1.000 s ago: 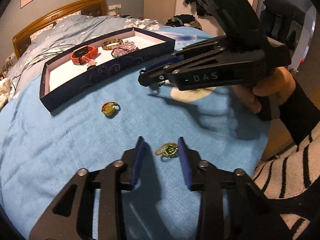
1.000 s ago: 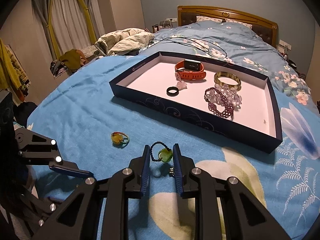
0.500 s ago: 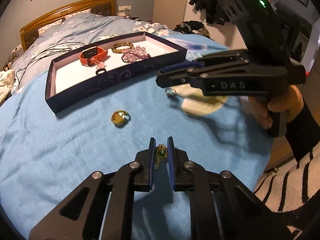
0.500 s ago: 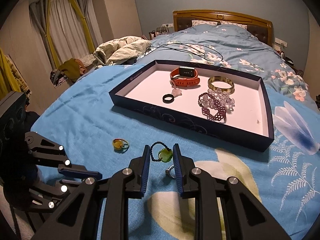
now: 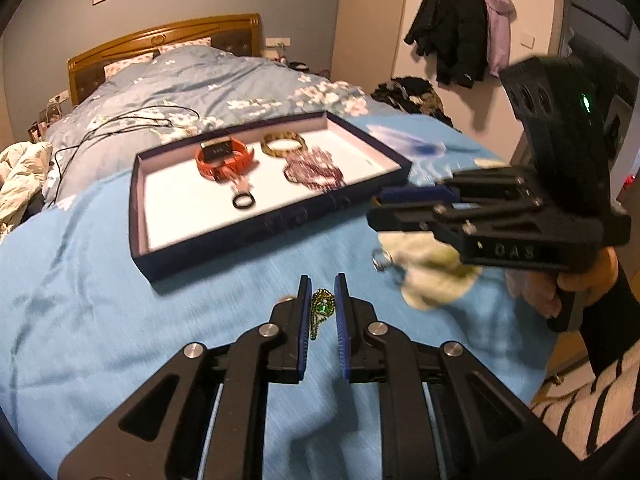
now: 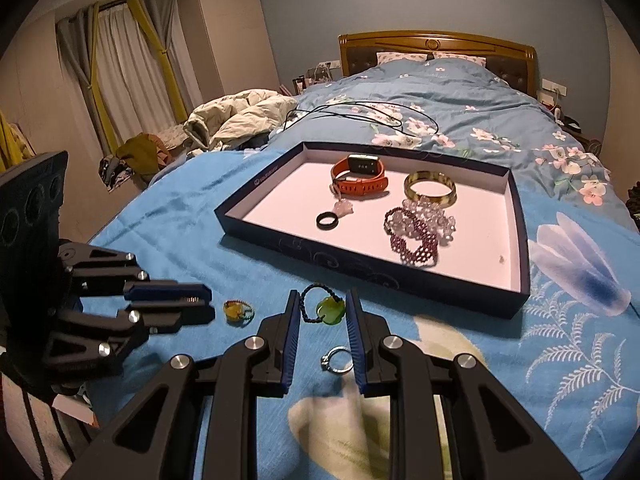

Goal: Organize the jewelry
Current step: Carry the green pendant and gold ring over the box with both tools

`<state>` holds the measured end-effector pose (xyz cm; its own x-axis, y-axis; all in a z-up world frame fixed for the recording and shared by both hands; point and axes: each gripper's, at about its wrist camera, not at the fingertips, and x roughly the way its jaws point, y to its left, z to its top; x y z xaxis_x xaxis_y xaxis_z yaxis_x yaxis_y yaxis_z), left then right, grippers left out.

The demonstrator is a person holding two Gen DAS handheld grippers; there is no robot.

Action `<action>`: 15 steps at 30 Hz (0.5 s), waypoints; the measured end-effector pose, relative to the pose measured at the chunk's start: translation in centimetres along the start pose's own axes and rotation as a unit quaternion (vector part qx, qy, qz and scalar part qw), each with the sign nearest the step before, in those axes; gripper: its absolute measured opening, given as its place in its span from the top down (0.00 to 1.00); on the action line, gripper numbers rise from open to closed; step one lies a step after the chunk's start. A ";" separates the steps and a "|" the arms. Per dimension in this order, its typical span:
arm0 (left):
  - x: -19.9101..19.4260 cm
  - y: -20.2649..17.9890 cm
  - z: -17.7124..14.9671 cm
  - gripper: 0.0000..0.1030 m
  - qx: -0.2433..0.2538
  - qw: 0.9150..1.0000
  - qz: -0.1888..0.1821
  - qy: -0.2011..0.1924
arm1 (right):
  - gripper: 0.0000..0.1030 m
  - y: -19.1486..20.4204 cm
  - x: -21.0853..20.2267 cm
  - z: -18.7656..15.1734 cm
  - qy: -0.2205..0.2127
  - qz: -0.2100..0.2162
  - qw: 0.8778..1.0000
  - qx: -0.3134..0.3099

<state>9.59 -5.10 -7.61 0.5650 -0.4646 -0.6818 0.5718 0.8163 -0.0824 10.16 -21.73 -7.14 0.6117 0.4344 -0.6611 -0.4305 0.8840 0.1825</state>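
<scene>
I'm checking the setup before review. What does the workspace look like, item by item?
Surface: blue bedspread.
Job's things: tray holding orange watch, bangle, bead bracelets, black ring; yellow ring and silver ring on the bedspread.
Clutter: crumpled quilt.
Grippers: left gripper shut on green brooch; right gripper shut on green pendant.
Cables: black cable behind tray.
Surroundings: headboard, curtains, coats.

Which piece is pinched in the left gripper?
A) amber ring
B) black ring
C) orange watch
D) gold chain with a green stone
D: the gold chain with a green stone hangs between the closed pads of the left gripper, above the blue bedspread.
</scene>
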 end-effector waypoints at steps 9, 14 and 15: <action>0.7 1.4 2.6 0.88 -0.010 1.000 0.011 -0.025 | 0.80 -0.4 0.0 1.2 -0.012 -0.005 1.000 -0.001; 1.3 1.8 3.5 0.88 -0.011 0.999 0.016 -0.028 | 0.80 -0.6 0.1 1.6 -0.015 -0.008 1.000 -0.002; 1.5 1.9 3.7 0.88 -0.010 0.999 0.018 -0.029 | 0.80 -0.7 0.2 1.8 -0.016 -0.009 1.000 -0.001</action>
<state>13.70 -5.53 -6.07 0.6192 -0.4526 -0.6417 0.5381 0.8397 -0.0730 11.77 -22.00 -6.13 0.6403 0.4238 -0.6407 -0.4202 0.8914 0.1697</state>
